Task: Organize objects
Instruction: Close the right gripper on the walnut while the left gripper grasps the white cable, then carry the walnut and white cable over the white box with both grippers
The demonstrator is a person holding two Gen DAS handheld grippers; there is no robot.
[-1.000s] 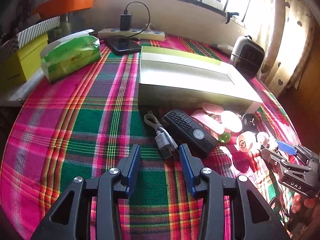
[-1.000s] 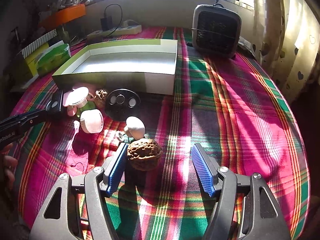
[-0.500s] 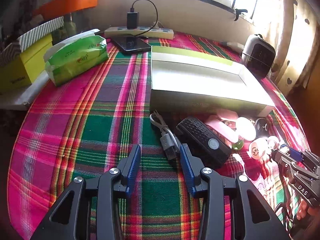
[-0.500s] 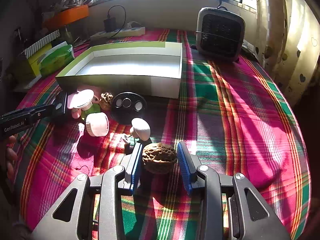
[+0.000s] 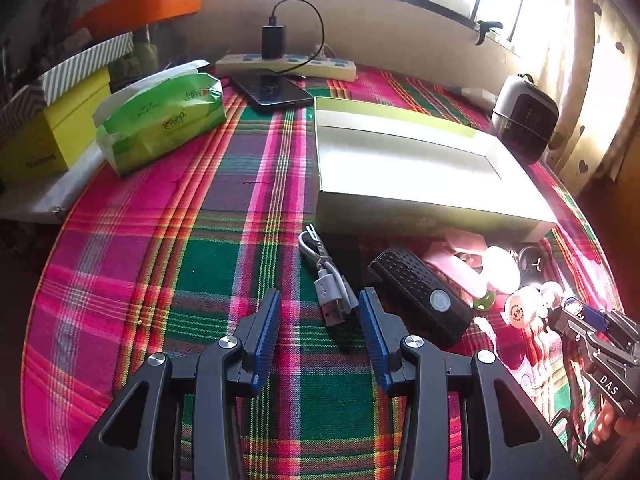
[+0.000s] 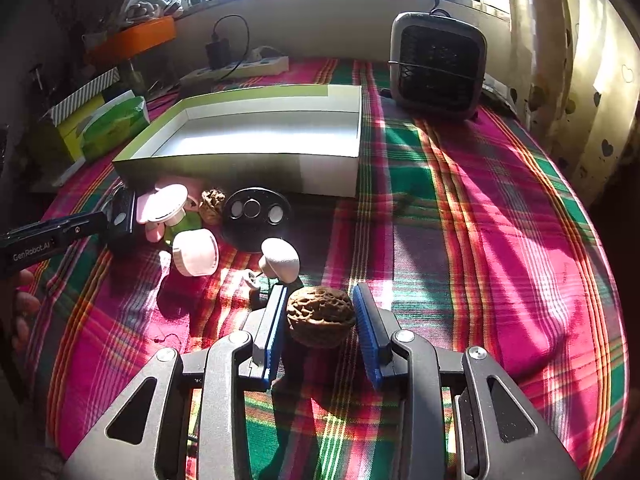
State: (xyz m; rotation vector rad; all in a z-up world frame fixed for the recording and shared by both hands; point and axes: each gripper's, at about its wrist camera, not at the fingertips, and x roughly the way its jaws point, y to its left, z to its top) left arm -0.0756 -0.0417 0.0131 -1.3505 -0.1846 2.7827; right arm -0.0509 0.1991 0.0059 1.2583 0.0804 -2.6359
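- Wrinkled, rough-shelled brown walnut (image 6: 320, 316), matt.
- Woven plaid cloth table cover (image 6: 480, 240).
- Smooth white-and-green cardboard tray (image 6: 332, 178).
- Perforated matt black plastic device (image 5: 420, 296).

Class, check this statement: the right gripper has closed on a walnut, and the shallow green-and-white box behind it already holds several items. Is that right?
Not quite. The right gripper is closed on the walnut, but the shallow green-and-white box is empty; the small items lie on the tablecloth in front of it. The right wrist view shows this.
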